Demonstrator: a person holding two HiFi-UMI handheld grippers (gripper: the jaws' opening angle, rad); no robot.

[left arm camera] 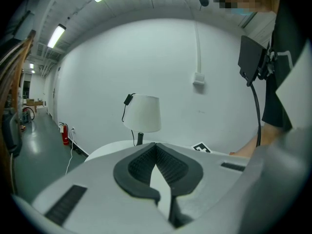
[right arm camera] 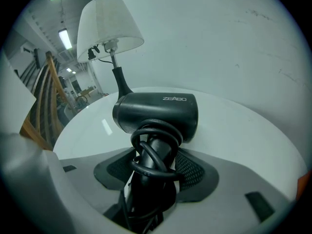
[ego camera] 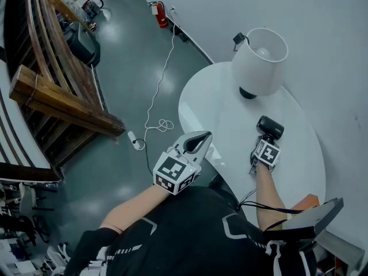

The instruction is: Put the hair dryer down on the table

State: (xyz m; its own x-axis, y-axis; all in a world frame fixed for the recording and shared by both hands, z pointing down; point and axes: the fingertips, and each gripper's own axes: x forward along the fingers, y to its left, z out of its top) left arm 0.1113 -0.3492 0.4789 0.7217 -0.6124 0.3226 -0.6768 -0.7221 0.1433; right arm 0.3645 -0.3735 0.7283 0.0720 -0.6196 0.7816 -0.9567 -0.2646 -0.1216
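A black hair dryer [ego camera: 270, 126] with its cord wound round the handle is held over the right part of the white oval table [ego camera: 218, 108]. My right gripper [ego camera: 265, 139] is shut on the handle. In the right gripper view the dryer's barrel [right arm camera: 158, 112] lies crosswise just beyond the jaws [right arm camera: 153, 167], low over the tabletop [right arm camera: 239, 130]; whether it touches the table I cannot tell. My left gripper [ego camera: 201, 138] hovers at the table's near-left edge. Its jaws meet at the tips [left arm camera: 156, 147] with nothing between them.
A white-shaded lamp [ego camera: 260, 59] on a black base stands at the table's far side against the wall [right arm camera: 109, 23]. On the floor to the left lie a white cable and power strip [ego camera: 136, 141]. Wooden stair rails [ego camera: 63, 96] rise further left. An orange object [ego camera: 305, 203] sits at the near right.
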